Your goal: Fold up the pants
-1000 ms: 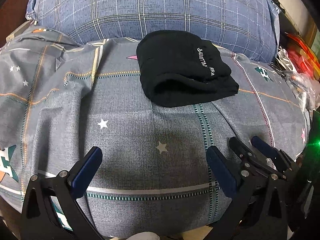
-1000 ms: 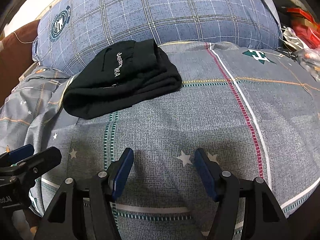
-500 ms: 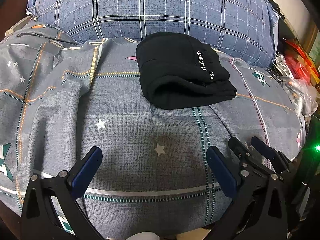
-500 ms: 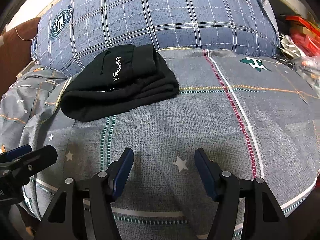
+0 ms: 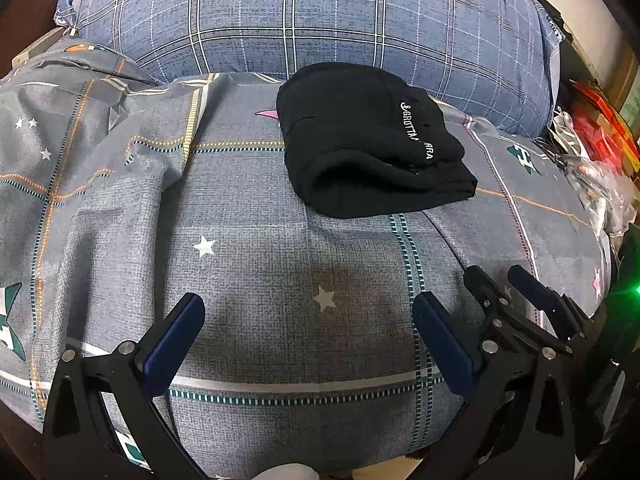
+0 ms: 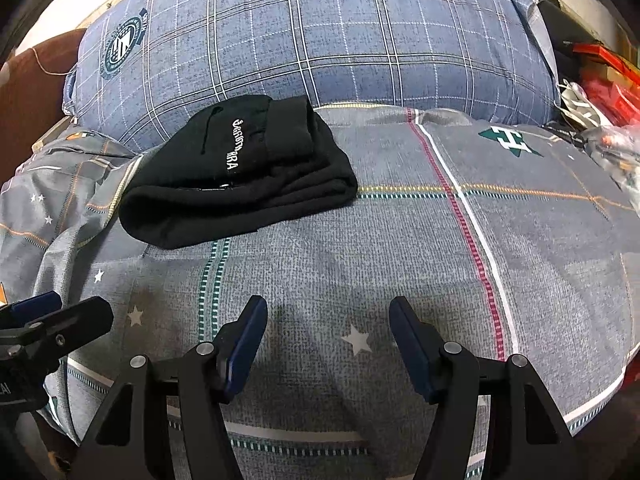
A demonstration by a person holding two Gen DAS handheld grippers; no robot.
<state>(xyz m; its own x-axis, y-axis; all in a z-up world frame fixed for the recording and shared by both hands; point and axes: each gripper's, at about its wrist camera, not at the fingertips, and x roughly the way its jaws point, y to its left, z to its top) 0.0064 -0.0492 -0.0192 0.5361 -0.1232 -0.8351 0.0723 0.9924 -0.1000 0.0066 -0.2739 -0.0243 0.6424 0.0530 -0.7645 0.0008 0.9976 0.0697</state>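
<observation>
The black pants [image 5: 372, 144] lie folded into a compact bundle on the grey star-print bedsheet [image 5: 256, 264], white lettering on top; they also show in the right wrist view [image 6: 240, 176] at centre left. My left gripper [image 5: 308, 320] is open and empty, well short of the pants, above the sheet. My right gripper [image 6: 324, 320] is open and empty too, near the bed's front edge. The right gripper's fingers [image 5: 532, 292] show at the right of the left wrist view; the left gripper's fingers [image 6: 60, 316] show at the left of the right wrist view.
A big blue plaid pillow [image 5: 320, 20] lies right behind the pants, also in the right wrist view [image 6: 320, 32]. Red packaging and plastic clutter [image 6: 600, 80] sit at the far right beside the bed. The sheet is rumpled at the left [image 5: 80, 120].
Both grippers have drawn back slightly from the pants and stayed open. The folded pants have not moved.
</observation>
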